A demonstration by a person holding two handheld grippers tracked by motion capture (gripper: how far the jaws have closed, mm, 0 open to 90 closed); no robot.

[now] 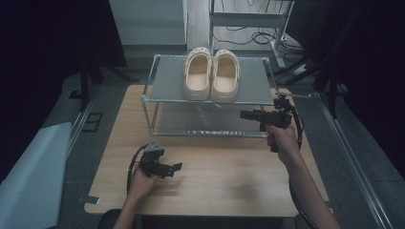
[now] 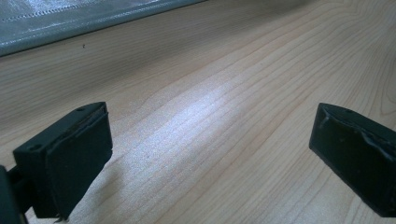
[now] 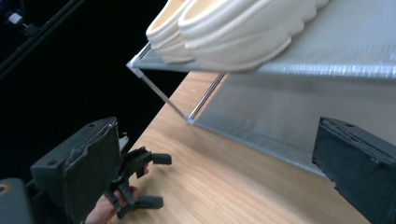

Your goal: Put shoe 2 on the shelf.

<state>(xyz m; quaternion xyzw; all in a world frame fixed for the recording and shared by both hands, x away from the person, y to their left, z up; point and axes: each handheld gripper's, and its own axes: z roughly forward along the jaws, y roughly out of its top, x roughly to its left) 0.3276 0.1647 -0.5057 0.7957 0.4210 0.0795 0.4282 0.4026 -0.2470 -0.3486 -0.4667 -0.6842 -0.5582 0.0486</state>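
Observation:
A pair of cream clogs stands side by side on the top shelf of a metal rack, the left clog touching the right clog. In the right gripper view the clogs sit above and ahead on the shelf. My right gripper hangs in front of the rack's right front corner, pointing left, jaws open with nothing between them. My left gripper rests low over the wooden table at the front left, open and empty.
The rack's lower shelf holds nothing. A pale sheet lies on the floor to the left of the table. Cables and a metal frame stand behind the rack. Dark curtains hang on both sides.

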